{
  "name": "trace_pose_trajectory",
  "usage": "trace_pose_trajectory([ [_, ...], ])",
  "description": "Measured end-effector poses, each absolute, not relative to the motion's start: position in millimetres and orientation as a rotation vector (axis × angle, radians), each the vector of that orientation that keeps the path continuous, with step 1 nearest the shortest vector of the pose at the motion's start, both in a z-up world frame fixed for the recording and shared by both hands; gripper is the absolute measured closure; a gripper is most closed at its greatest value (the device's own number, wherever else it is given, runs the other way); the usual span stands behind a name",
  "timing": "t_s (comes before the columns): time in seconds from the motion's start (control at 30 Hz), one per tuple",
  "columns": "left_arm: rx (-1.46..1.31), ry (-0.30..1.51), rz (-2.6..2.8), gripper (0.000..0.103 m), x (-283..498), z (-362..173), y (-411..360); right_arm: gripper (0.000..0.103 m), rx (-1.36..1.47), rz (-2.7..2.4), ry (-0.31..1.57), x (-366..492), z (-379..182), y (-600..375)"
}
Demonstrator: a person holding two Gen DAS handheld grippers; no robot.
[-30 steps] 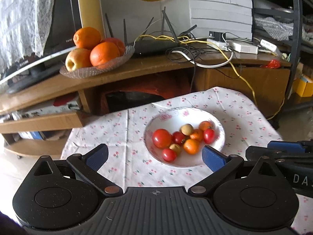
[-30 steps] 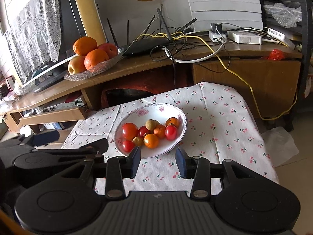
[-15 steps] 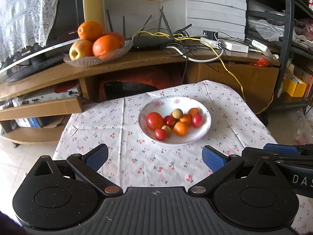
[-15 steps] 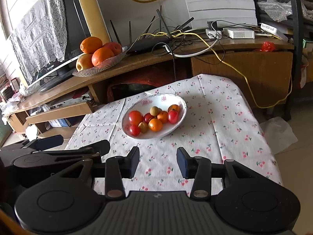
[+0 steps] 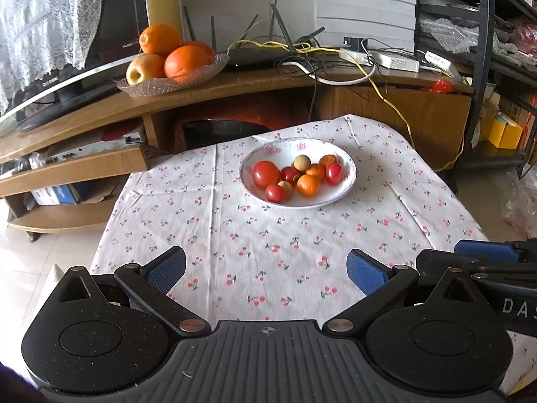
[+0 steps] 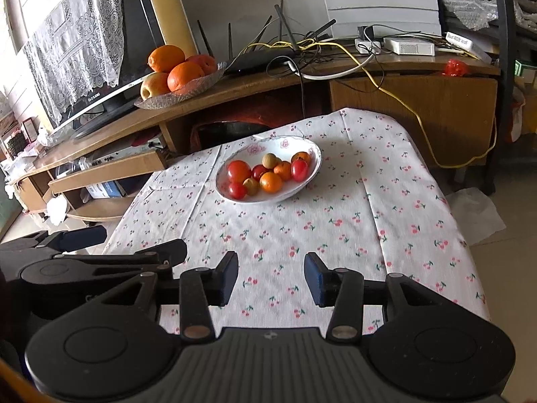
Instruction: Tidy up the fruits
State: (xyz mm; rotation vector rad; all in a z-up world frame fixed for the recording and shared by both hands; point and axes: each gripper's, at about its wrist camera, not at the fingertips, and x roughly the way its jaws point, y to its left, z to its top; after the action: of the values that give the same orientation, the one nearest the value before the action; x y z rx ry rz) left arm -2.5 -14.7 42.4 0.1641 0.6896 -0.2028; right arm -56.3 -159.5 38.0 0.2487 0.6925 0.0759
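Note:
A white bowl (image 5: 345, 181) (image 6: 312, 154) with a pink flower print holds several small fruits: red tomatoes (image 5: 265, 173) (image 6: 239, 170), small oranges (image 5: 307, 184) (image 6: 271, 181) and a tan round fruit (image 5: 302, 162) (image 6: 269, 160). It sits at the far side of a table covered by a cherry-print cloth (image 5: 268, 245) (image 6: 322, 228). My left gripper (image 5: 266, 270) is open with nothing between its blue pads, well short of the bowl. My right gripper (image 6: 271, 277) is also open and empty, hovering over the cloth's near edge.
Behind the table runs a wooden TV stand (image 5: 235, 84) carrying a glass dish of oranges and an apple (image 5: 167, 63) (image 6: 178, 74), a router with a tangle of cables (image 5: 302, 57) and a TV (image 5: 67, 33). A dark shelving rack (image 5: 486, 67) stands at the right.
Both grippers have pulled back from the bowl, which now looks smaller and farther away, with more of the cloth showing. Both stay open.

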Motion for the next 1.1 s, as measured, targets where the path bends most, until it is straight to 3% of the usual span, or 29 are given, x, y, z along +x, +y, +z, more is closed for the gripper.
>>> trace_pose_trajectory([
  [1.1, 0.165, 0.758, -0.156, 0.001, -35.2, 26.8, -0.1, 0.058, 0.178, 0.09, 0.743, -83.6, 24.1, -138.0],
])
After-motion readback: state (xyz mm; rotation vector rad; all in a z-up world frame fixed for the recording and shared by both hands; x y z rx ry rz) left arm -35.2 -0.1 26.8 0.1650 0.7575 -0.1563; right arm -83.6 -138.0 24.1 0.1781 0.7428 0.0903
